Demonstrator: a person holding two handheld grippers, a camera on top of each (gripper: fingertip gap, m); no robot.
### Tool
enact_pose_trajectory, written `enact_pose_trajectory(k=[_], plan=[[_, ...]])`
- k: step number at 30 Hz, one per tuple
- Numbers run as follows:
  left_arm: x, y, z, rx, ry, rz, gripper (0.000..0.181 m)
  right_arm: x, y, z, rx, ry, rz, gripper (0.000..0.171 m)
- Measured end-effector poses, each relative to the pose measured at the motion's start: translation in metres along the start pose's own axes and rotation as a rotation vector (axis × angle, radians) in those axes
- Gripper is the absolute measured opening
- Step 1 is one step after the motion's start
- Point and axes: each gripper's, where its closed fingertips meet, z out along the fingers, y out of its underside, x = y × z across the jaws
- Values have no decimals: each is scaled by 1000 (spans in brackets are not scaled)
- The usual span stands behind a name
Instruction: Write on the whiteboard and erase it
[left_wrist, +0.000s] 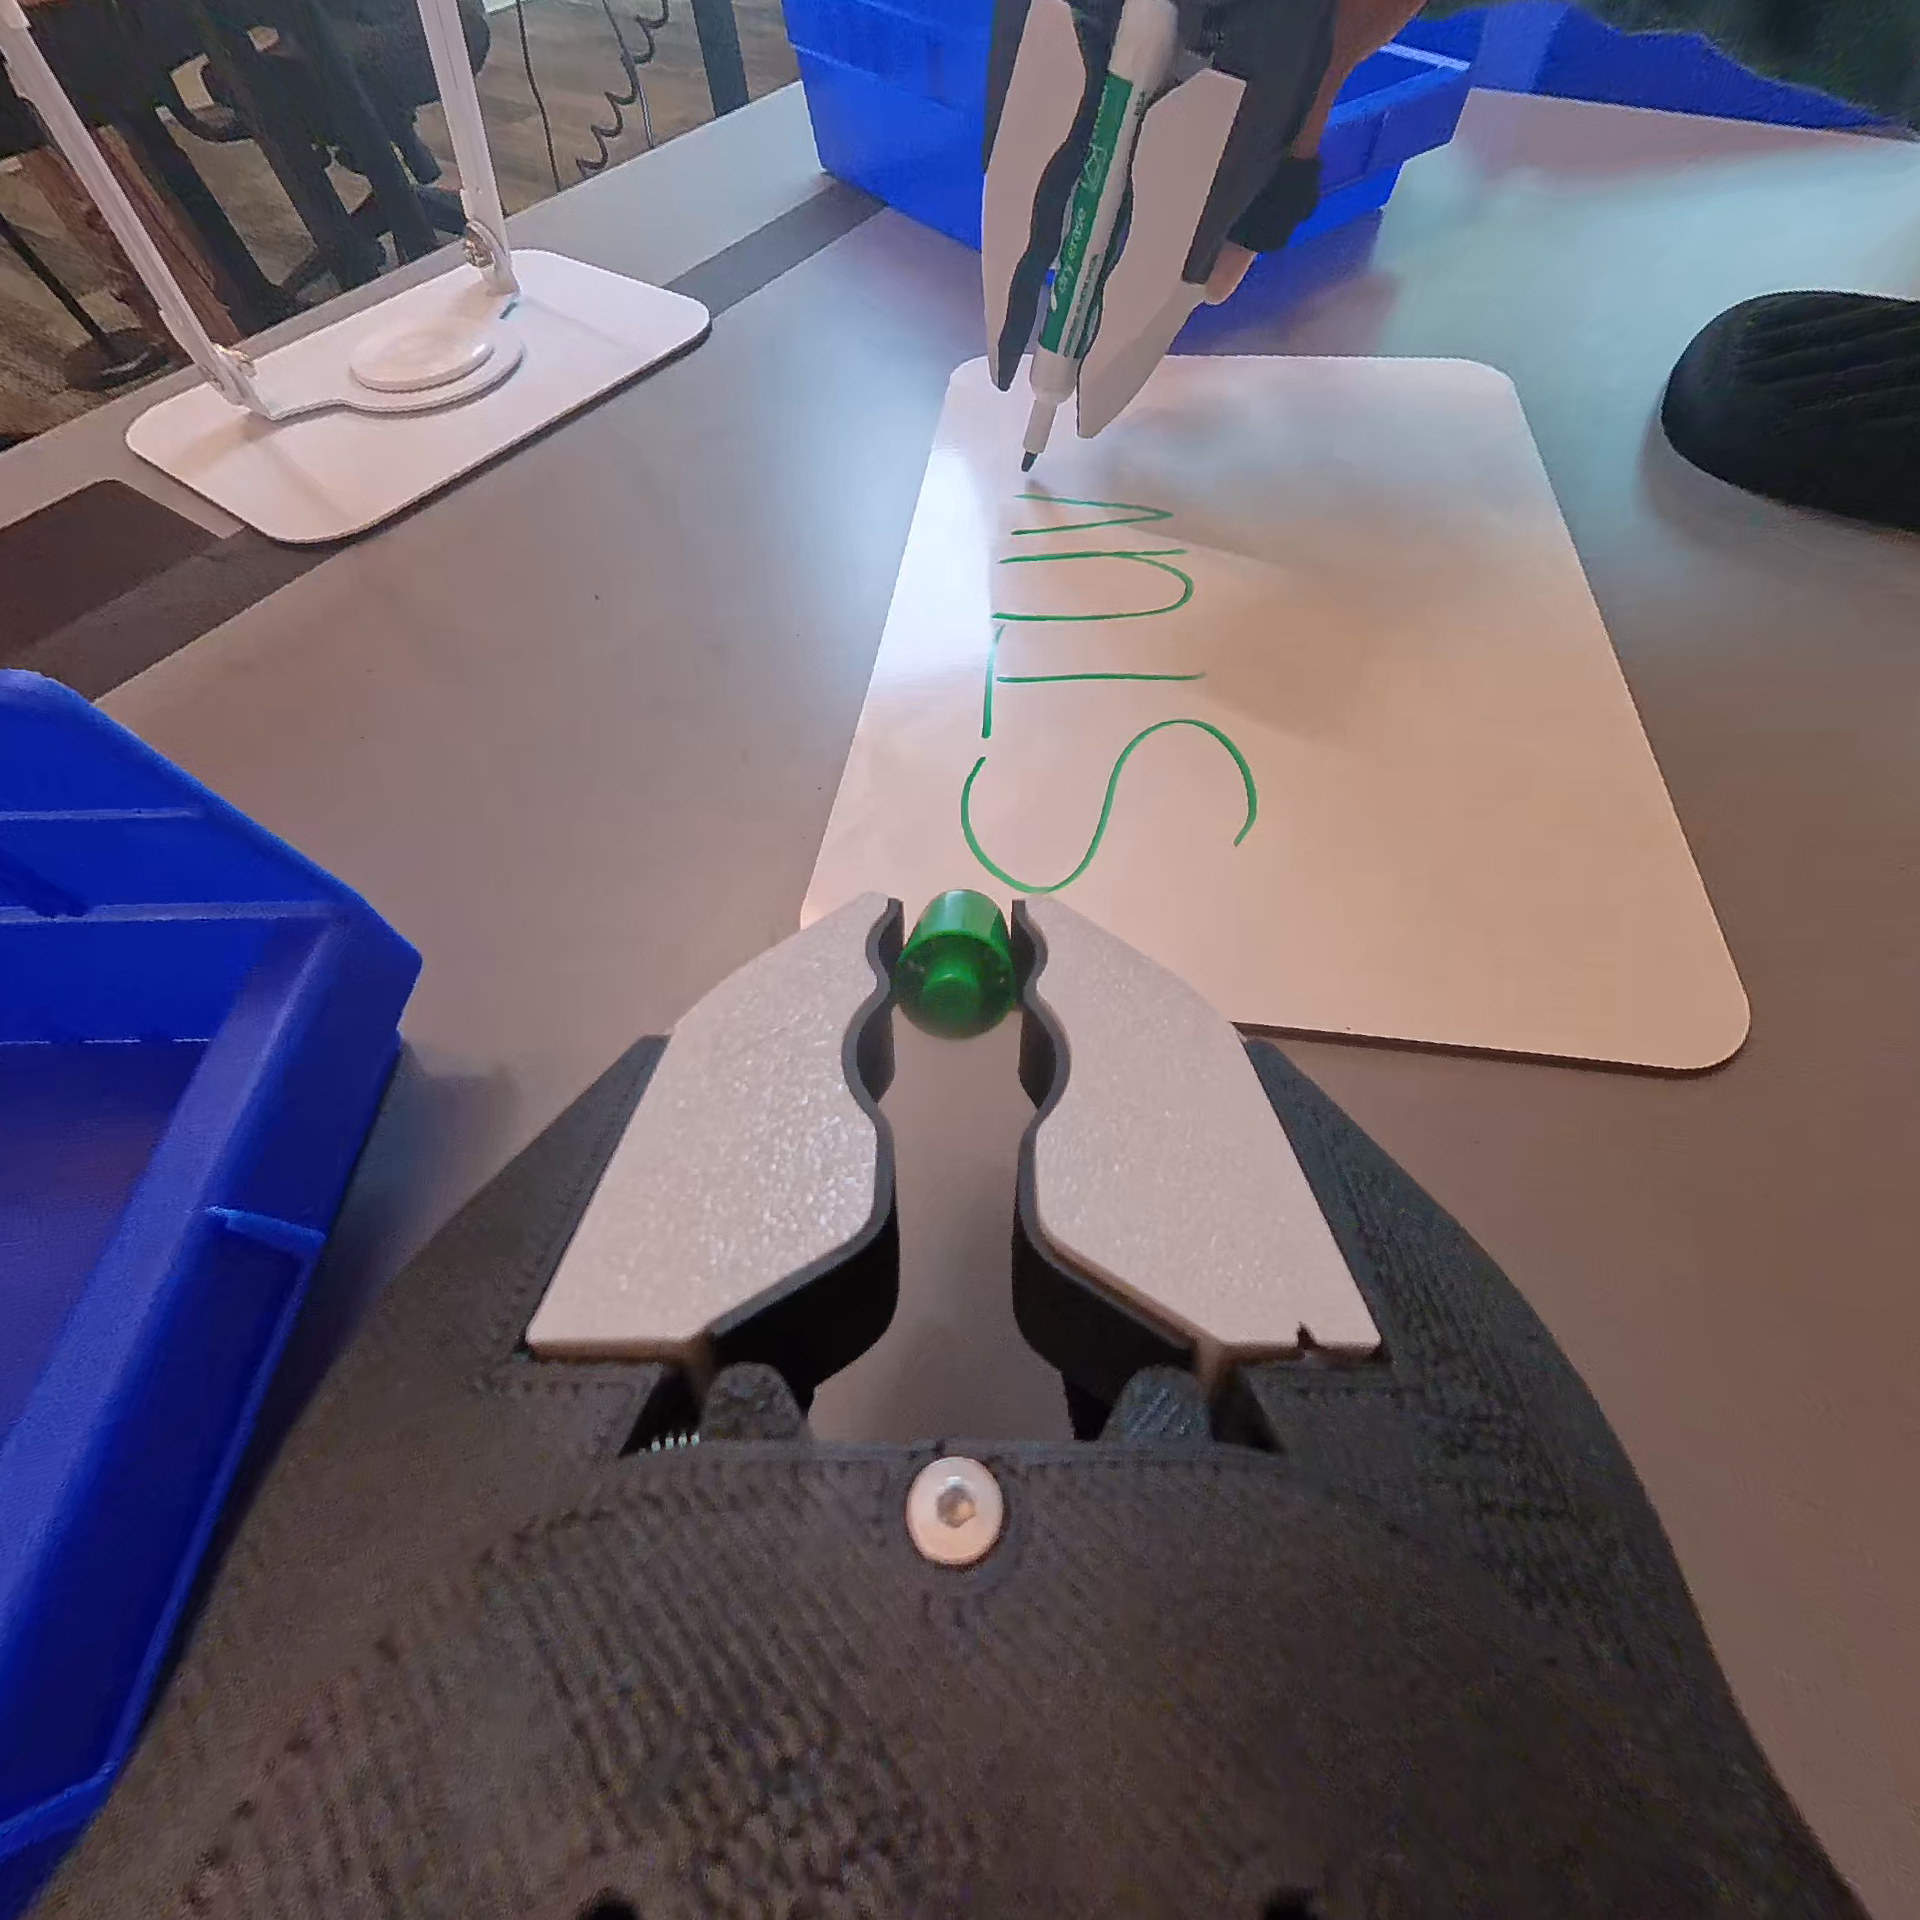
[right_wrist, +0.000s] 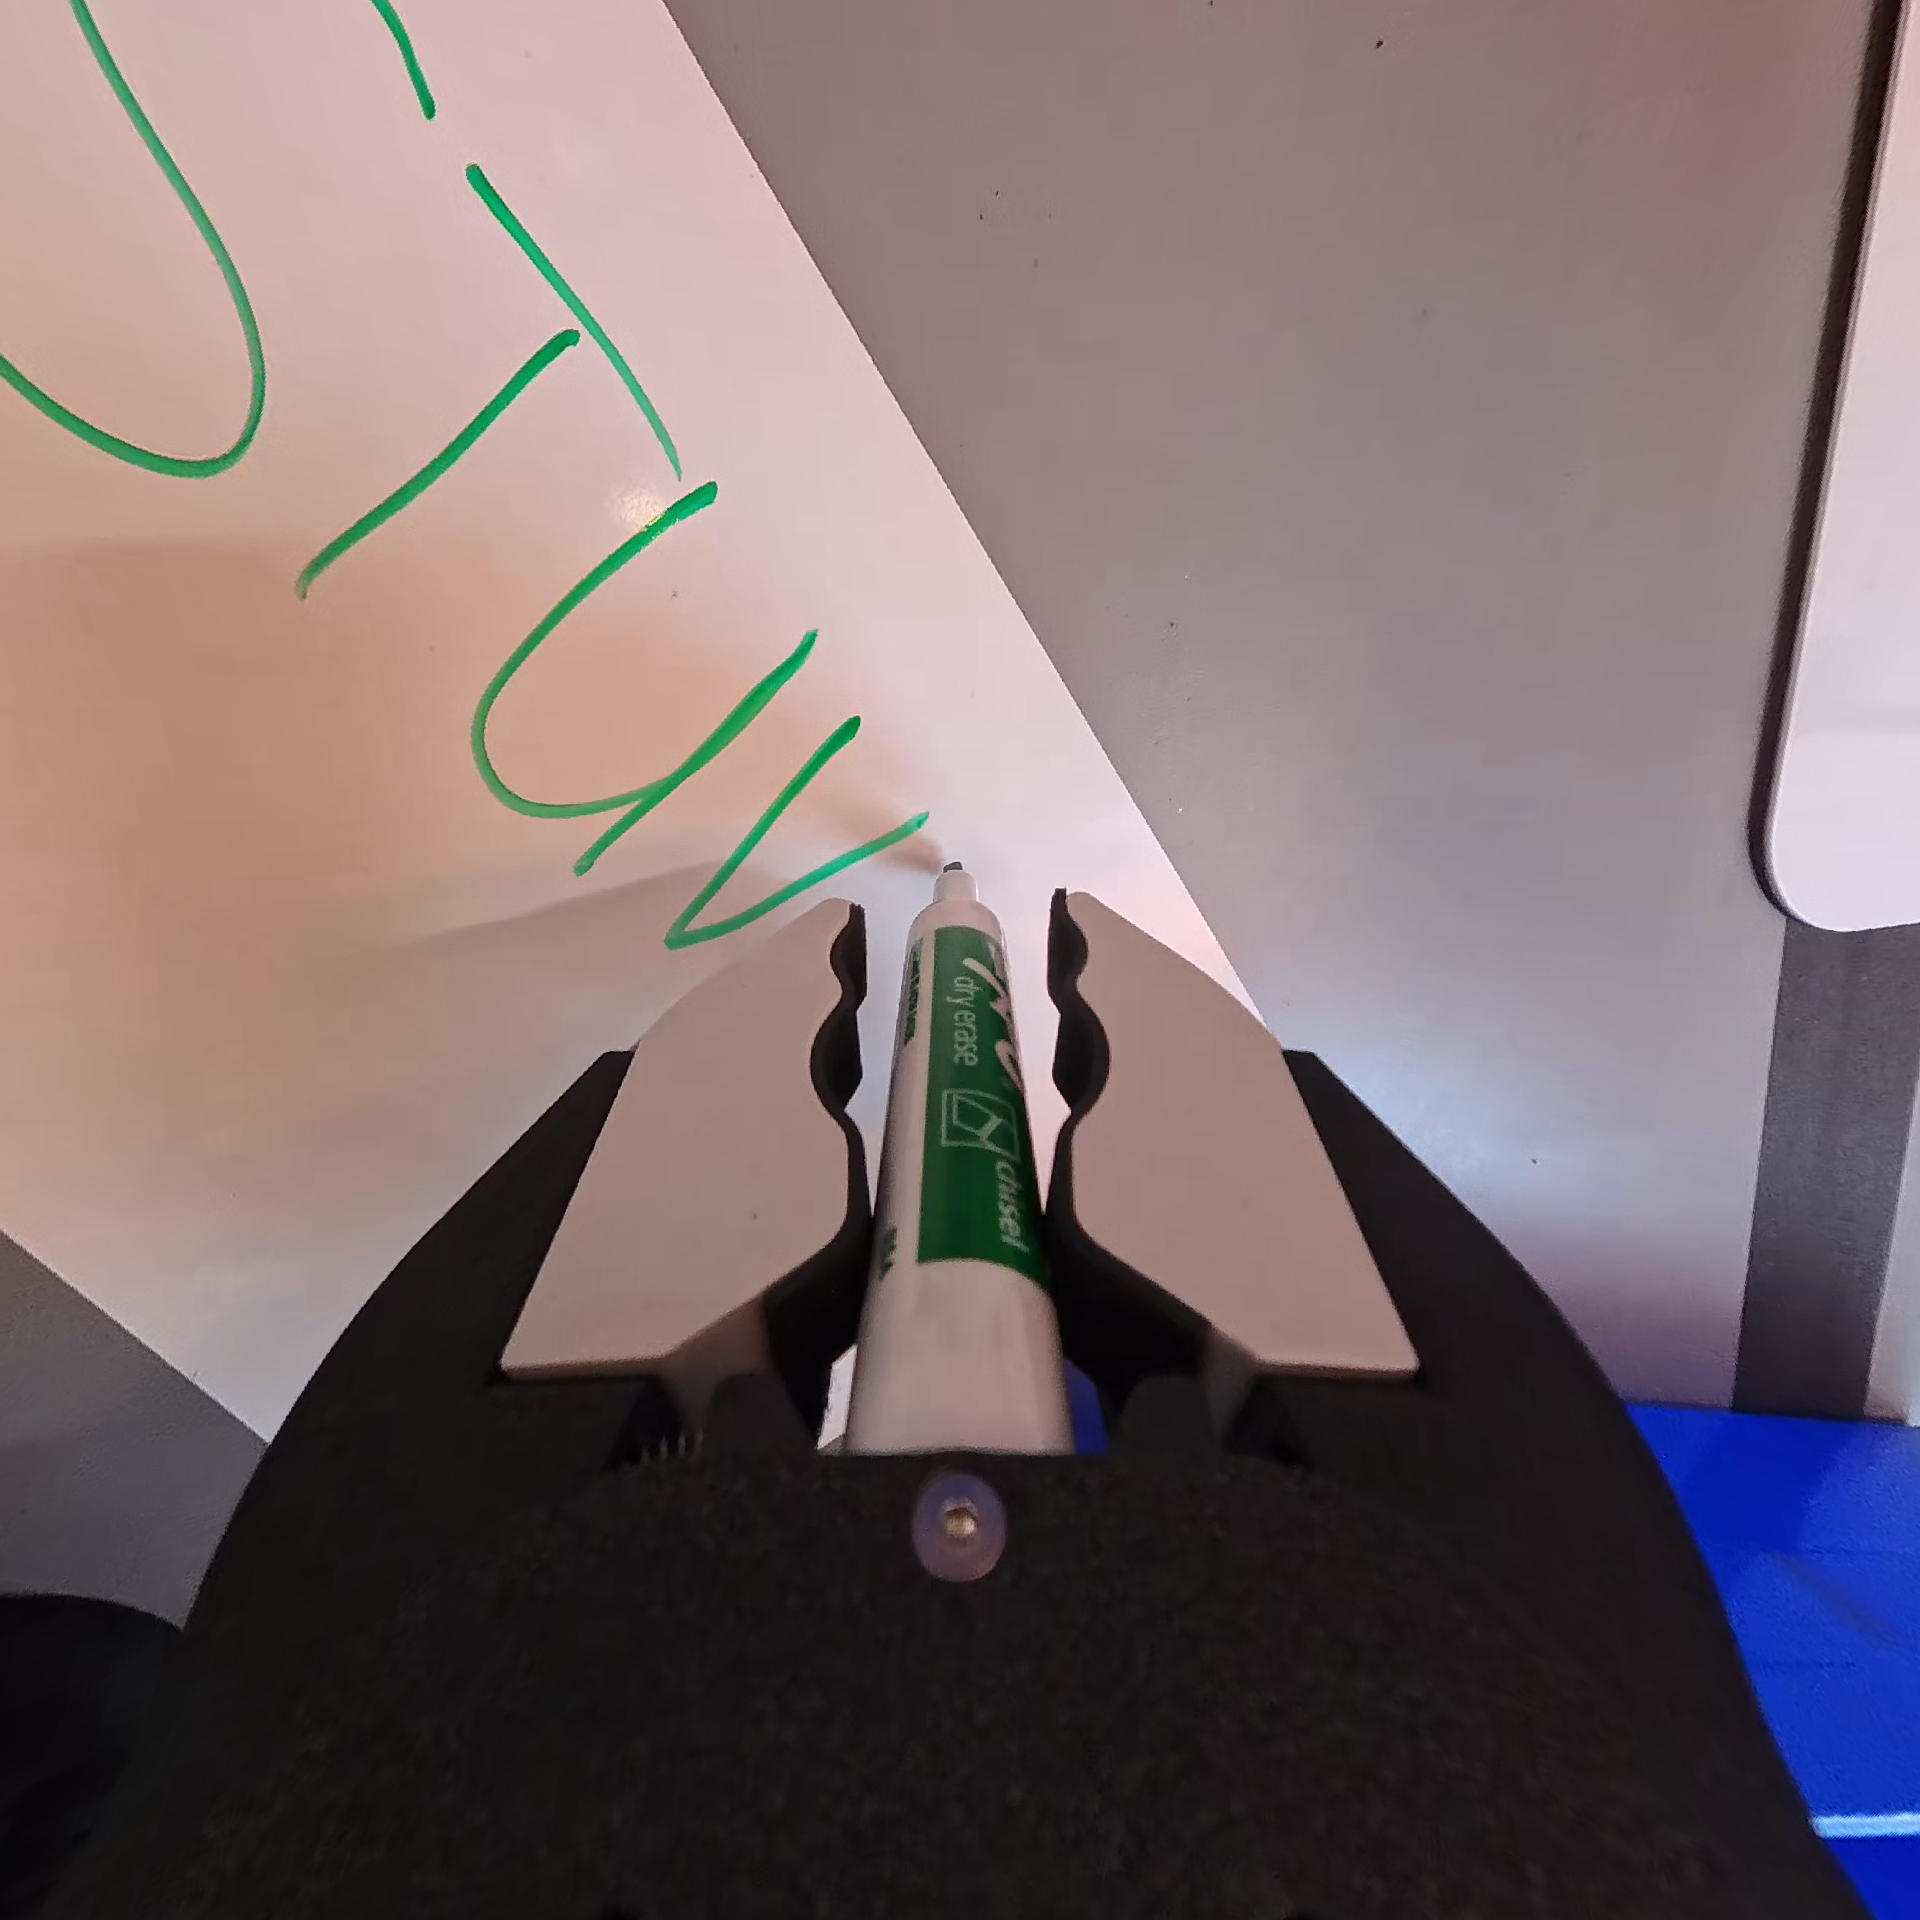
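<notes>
Right wrist view, centre: marker (right_wrist: 961, 1164) clamped lengthwise between right gripper (right_wrist: 956, 914) fingers, tip on whiteboard (right_wrist: 312, 727); left gripper (left_wrist: 954, 914) pinching green cap (left_wrist: 954, 977).

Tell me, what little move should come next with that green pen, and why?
Probably a short stroke onward. The marker, clamped in the right hand-held gripper, has its tip at the end of the last green line on the whiteboard, with bare board beyond, and the cap is off in the left hand-held gripper.
</notes>
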Motion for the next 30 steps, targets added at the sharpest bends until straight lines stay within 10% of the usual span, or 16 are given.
enact_pose_trajectory(k=[30], plan=[[2,0,0,-5,3,11,20,-31,21,-8,-31,-28,14,34]])
